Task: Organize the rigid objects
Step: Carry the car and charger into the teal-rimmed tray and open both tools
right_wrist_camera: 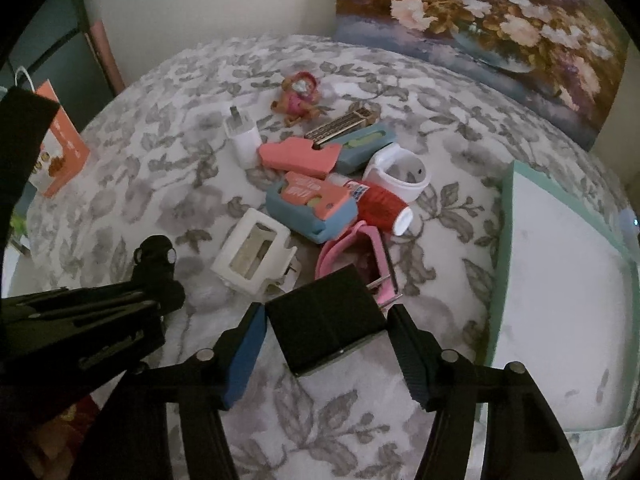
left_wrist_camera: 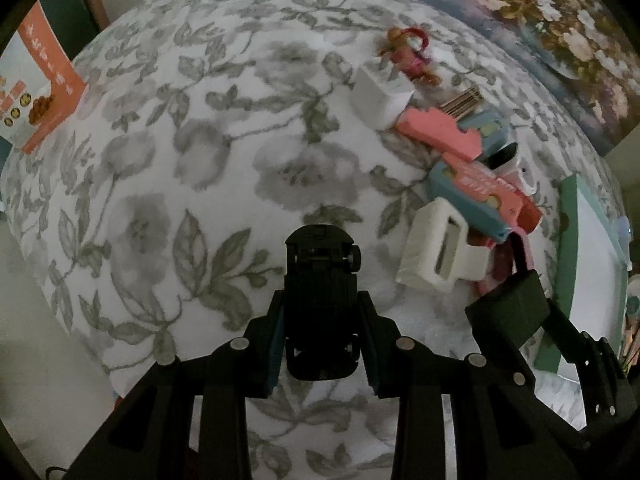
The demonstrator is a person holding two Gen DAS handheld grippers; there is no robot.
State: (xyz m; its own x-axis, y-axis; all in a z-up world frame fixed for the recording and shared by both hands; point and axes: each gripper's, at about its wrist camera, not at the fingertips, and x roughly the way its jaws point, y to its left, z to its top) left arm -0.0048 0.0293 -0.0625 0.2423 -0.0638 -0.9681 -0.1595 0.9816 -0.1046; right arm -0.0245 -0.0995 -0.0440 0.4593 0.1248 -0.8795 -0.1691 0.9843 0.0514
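Several small things crowd the far right of the floral cloth [left_wrist_camera: 200,140] — white frame [right_wrist_camera: 252,258], pink strap [right_wrist_camera: 362,248], red spool [right_wrist_camera: 382,206]. Left gripper [left_wrist_camera: 322,344] pinches a black clip [left_wrist_camera: 320,276]. Right gripper [right_wrist_camera: 326,344] brackets a black block [right_wrist_camera: 324,320]; whether its pads press, unclear. Teal-rimmed tray [right_wrist_camera: 502,280] borders right; bare cloth left.

Matt black plastic clip [left_wrist_camera: 320,304], soft cloth cover [left_wrist_camera: 224,148] — glossy painting [right_wrist_camera: 484,20]
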